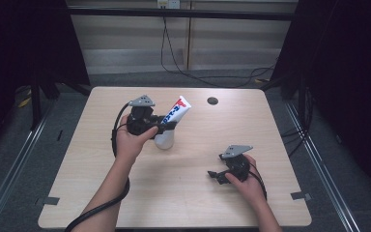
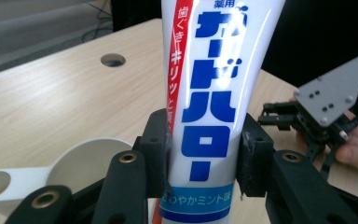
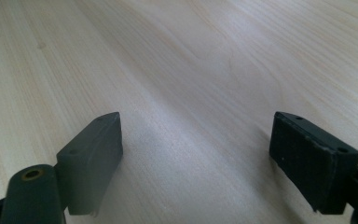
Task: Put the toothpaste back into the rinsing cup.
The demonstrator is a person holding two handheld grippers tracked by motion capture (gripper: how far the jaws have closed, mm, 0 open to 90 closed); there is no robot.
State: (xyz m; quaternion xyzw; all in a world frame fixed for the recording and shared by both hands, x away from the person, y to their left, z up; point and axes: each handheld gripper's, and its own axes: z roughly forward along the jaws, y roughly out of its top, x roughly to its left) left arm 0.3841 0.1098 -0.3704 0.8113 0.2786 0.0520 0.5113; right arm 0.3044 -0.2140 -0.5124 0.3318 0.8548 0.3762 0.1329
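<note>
Now | one tube (image 2: pixel 212 107) clamped in left gripper (image 2: pixel 205 154) | one cup (image 2: pixel 74 163) | right gripper (image 3: pixel 209 158) wide

On the pale wooden worktop (image 1: pixel 183 193), the left tongs (image 1: pixel 166 124) clamp a white toothpaste tube with blue lettering (image 1: pixel 178 110), tilted above a white plastic cup (image 1: pixel 164 140). The right tongs (image 1: pixel 213 175) rest low, well apart, near a round cable hole (image 1: pixel 212 101).

Wooden table (image 1: pixel 183 193), grey floor (image 1: pixel 24 159), dark curtains (image 1: pixel 348 72)

White toothpaste tube (image 2: pixel 209 93), blue lettering, red stripe; white cup (image 2: pixel 81 161); pale wood-grain table (image 1: pixel 183 193); black jaws.
</note>
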